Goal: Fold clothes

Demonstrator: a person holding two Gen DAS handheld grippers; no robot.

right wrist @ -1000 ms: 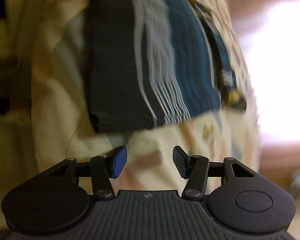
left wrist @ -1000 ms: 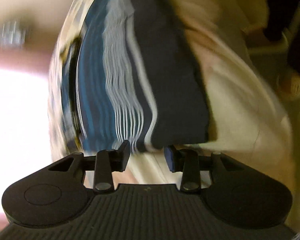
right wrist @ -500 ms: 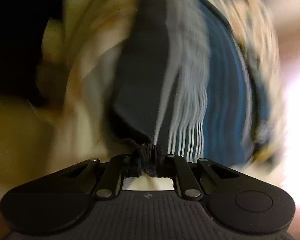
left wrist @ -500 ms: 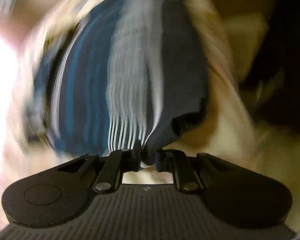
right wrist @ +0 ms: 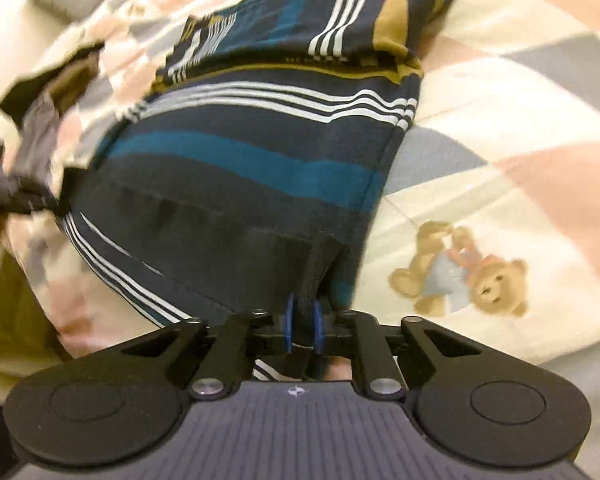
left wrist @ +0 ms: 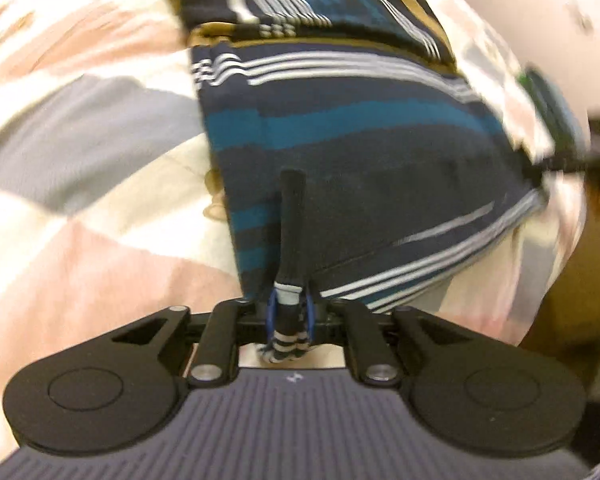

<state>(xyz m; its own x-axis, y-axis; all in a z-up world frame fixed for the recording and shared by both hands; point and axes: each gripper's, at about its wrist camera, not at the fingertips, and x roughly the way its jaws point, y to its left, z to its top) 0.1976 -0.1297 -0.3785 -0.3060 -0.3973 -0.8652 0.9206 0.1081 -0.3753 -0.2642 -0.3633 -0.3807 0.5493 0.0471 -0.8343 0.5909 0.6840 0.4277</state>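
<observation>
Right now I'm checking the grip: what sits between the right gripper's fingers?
A pinched fold of the striped shirt sits between the right gripper fingers, seen in the right wrist view.

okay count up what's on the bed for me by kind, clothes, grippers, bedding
Striped shirt: 1, pinched by both grippers
Dark crumpled garment: 1
Grippers: 2, left gripper, right gripper
Patchwork quilt with a teddy bear print: 1
Total: 5
</observation>
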